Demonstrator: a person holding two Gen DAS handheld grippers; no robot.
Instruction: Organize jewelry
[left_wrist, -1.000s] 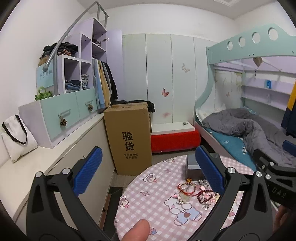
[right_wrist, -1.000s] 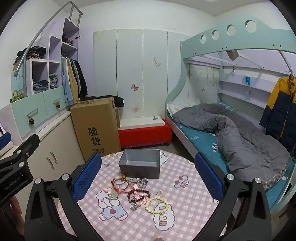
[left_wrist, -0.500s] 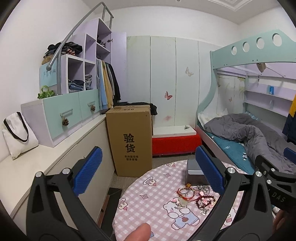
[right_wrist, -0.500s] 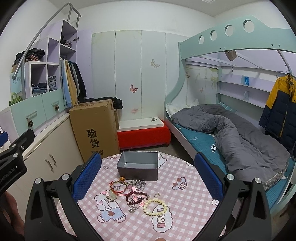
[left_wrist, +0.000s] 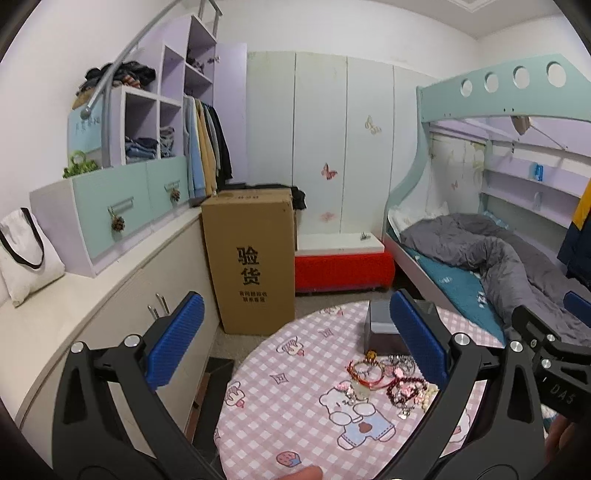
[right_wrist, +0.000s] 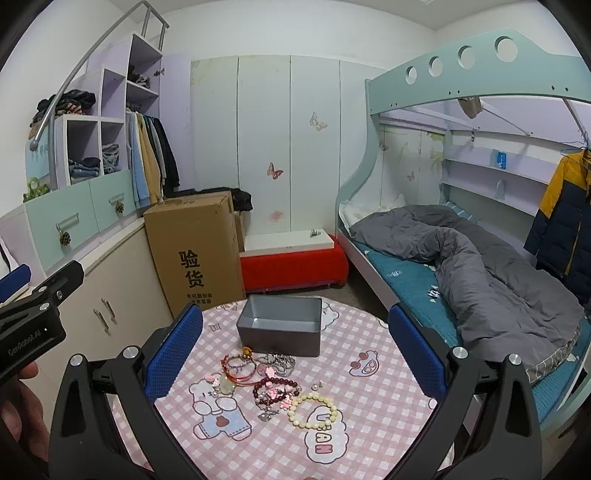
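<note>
A pile of jewelry lies on the round table with a pink checked cloth: a red cord bracelet, a dark red bead bracelet, a cream bead bracelet and silver chains. An open grey tin box stands just behind the pile. My right gripper is open and empty, held above the table in front of the pile. My left gripper is open and empty, left of the pile; its right finger hides part of the box.
A tall cardboard box stands behind the table on the left, beside low cabinets. A red bench is at the back. A bunk bed with a grey duvet fills the right side.
Both views have drifted slightly back and up, showing more of the table. The jewelry and box have not moved. Both grippers stay open.
</note>
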